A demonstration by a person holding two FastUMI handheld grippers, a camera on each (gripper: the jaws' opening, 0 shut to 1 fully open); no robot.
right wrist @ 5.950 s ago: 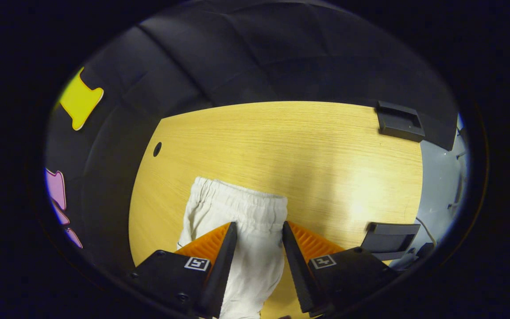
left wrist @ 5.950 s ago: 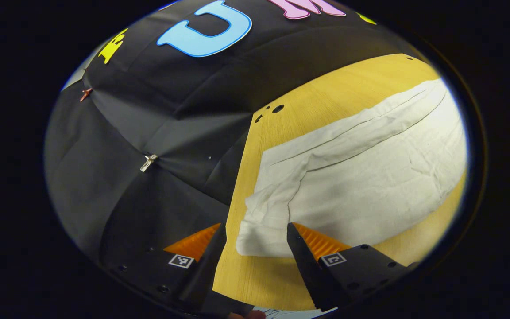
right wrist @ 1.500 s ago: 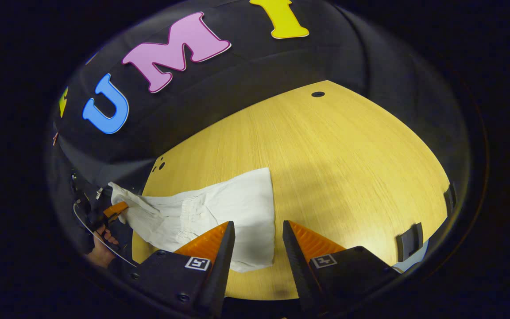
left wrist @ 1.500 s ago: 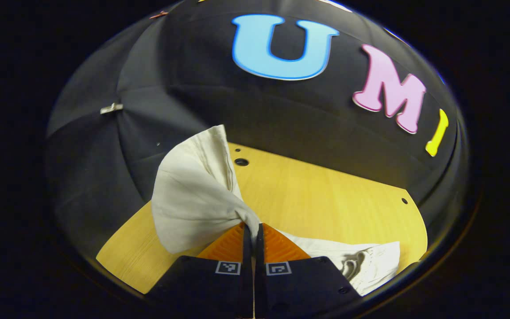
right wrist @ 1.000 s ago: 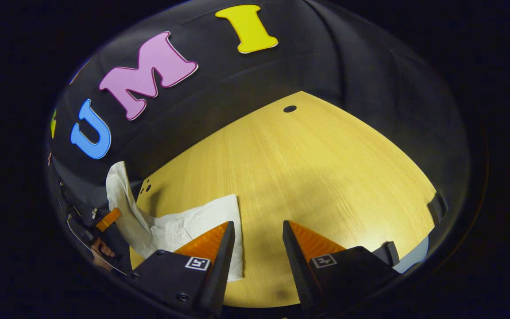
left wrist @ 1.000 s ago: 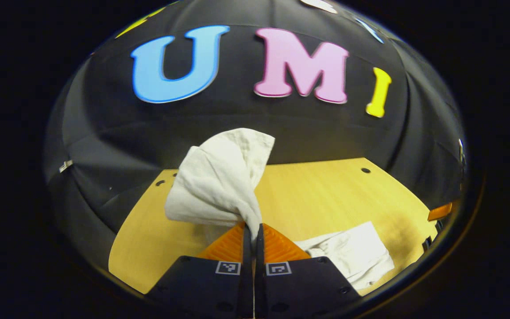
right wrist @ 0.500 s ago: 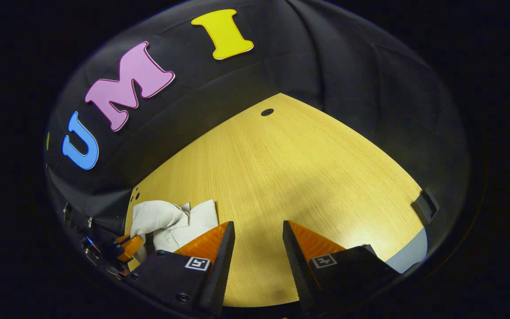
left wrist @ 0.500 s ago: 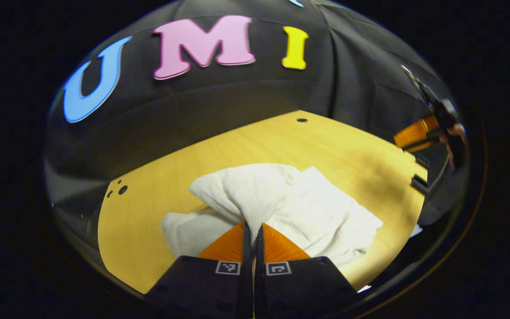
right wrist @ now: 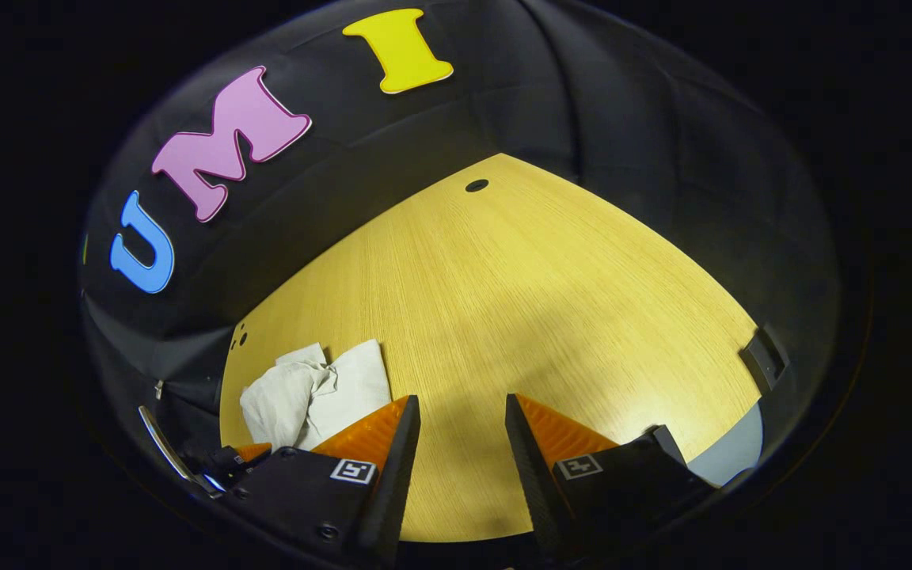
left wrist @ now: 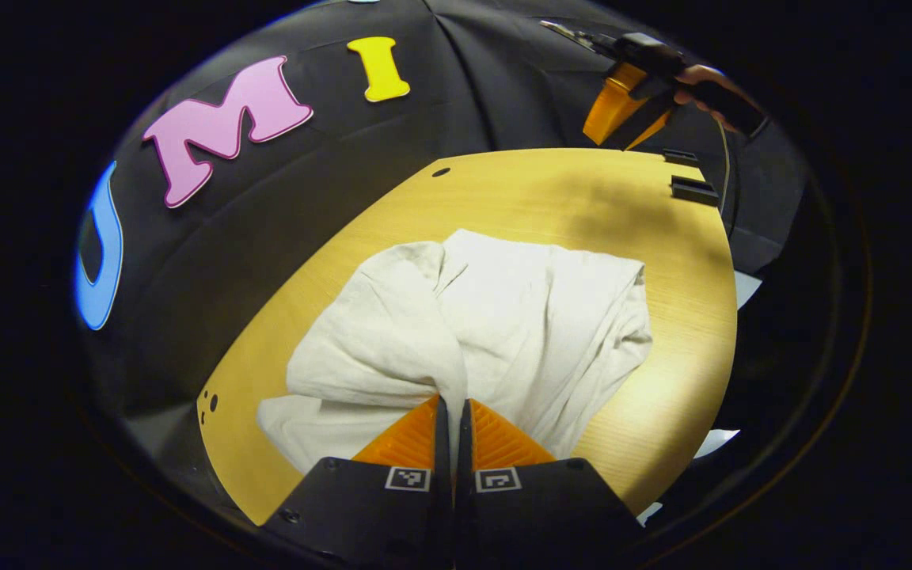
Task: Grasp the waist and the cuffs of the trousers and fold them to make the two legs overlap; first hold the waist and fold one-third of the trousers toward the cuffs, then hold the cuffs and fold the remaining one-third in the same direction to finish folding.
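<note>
Pinching trousers (left wrist: 495, 317) in my left gripper (left wrist: 453, 412), bunched on table (left wrist: 685, 317). My right gripper (right wrist: 456, 419) open, holding nothing.

— What do the cream-white crumpled cotton trousers (left wrist: 495, 317) look like?
— Loosely folded in a rumpled bundle, one layer lying over another.
— And where?
— On the yellow wooden table (left wrist: 685, 261), near its edge.

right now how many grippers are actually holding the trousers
1. The left gripper is shut on the trousers; the right gripper hangs open over bare table, with nothing between its fingers.
</note>
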